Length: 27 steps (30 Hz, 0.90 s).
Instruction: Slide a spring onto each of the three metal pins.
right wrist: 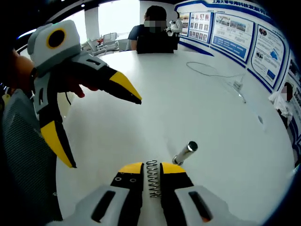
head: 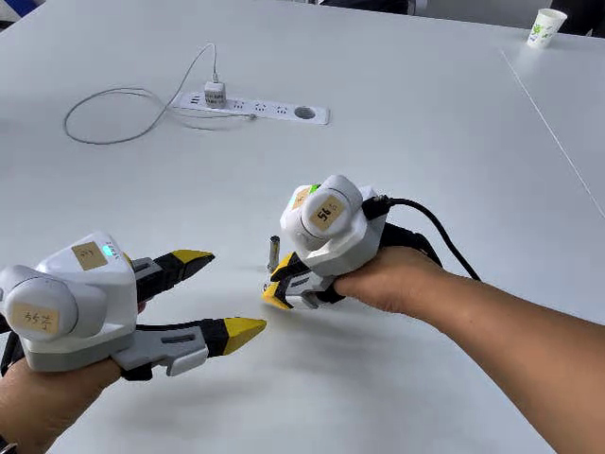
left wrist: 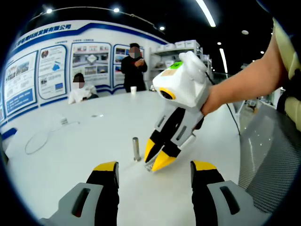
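A single short metal pin (head: 274,253) stands upright on the white table (head: 425,142); it also appears as the pin (left wrist: 136,148) and the pin (right wrist: 185,153). My right gripper (head: 276,291) points down at the table just right of the pin, shut on a thin wire spring (right wrist: 152,179) pinched between its yellow tips. That gripper (right wrist: 151,167) holds the spring lengthwise, a little short of the pin. My left gripper (head: 219,293) hovers open at the lower left, nothing between its fingers, aimed toward the pin. From the left gripper (left wrist: 155,167), the right gripper's tips (left wrist: 160,157) sit beside the pin.
A white power strip (head: 255,107) with a plugged charger and looping cable (head: 104,104) lies at the back left. A paper cup (head: 545,26) stands at the far right corner. People (right wrist: 153,35) are at the table's far side.
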### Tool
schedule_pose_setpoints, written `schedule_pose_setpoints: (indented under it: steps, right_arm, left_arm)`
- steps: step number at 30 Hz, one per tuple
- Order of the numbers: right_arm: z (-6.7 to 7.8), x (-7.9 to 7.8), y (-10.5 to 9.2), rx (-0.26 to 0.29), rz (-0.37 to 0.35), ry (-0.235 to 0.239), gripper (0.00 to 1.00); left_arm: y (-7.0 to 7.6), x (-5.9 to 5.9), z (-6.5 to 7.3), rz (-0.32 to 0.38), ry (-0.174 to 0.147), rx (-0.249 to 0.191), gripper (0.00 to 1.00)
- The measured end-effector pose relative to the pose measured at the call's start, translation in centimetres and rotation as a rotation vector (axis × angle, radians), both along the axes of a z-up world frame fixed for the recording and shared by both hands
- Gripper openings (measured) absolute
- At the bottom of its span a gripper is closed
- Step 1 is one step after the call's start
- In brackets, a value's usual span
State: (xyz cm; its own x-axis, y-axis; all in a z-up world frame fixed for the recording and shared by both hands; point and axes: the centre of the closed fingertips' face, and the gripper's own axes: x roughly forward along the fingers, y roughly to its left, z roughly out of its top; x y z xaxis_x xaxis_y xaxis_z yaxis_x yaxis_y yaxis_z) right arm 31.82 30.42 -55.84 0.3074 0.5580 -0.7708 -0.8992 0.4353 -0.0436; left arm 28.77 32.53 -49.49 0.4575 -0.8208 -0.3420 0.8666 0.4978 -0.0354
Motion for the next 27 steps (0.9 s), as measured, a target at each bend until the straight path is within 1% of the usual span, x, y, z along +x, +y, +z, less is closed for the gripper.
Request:
schedule_pose_setpoints:
  steps: [5,6,9,11,15,20,27]
  right_arm:
    - [-0.3,0.2,0.2,-0.013,0.011,0.000,0.14]
    - [-0.5,0.3,0.2,-0.017,0.010,0.009,0.14]
    - [-0.7,0.2,0.3,-0.028,0.019,0.011,0.13]
    - [-0.7,0.1,0.4,-0.028,0.028,0.013,0.13]
    - [-0.7,0.3,0.4,-0.027,0.019,0.014,0.12]
    - [0.3,0.0,0.2,0.005,0.002,0.003,0.12]
    - [1.8,-0.4,-0.2,0.051,-0.021,-0.027,0.12]
  left_arm:
    - [0.0,-0.1,0.0,0.000,0.003,0.000,0.63]
    - [0.0,-0.1,0.0,-0.001,0.004,0.000,0.63]
    - [0.0,-0.2,0.0,-0.001,0.004,0.001,0.63]
    - [0.0,-0.2,0.0,-0.001,0.004,0.002,0.63]
    - [0.1,-0.2,0.1,0.001,0.004,0.002,0.62]
    - [0.0,-0.3,0.1,0.001,0.005,0.002,0.62]
    - [-0.6,-0.6,0.1,-0.013,0.005,0.001,0.62]
